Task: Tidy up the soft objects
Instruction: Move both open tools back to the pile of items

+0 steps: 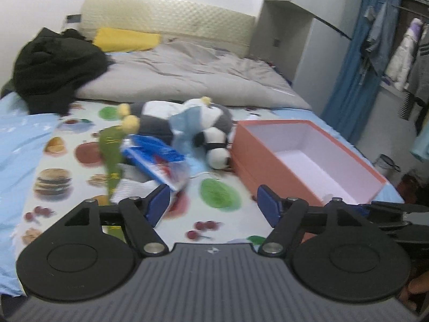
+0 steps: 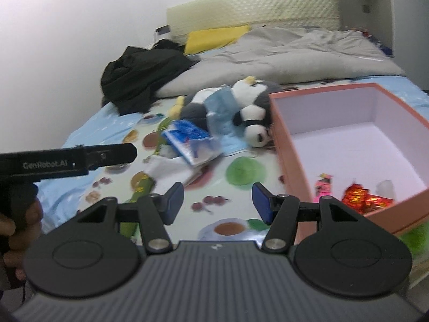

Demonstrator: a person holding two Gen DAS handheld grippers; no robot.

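Both grippers hang open over our fruit-print sheet, nothing between their pads.

From our left gripper (image 1: 213,206) we see the pile of soft toys (image 1: 187,123) at twelve o'clock and the pink box (image 1: 270,161) at two o'clock, just beside it. From our right gripper (image 2: 217,202), the toys (image 2: 230,107) sit at twelve and the box (image 2: 284,134) at two, with bright wrapped bits inside; our left gripper's body shows at nine.

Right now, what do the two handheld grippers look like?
Both match: the left gripper and right gripper have blue finger pads on black linkage arms with silver pivot pins, two round black discs, and a ribbed grey body with a small logo. In the right wrist view, the left gripper's black side reads "GenRobot.AI" in white.
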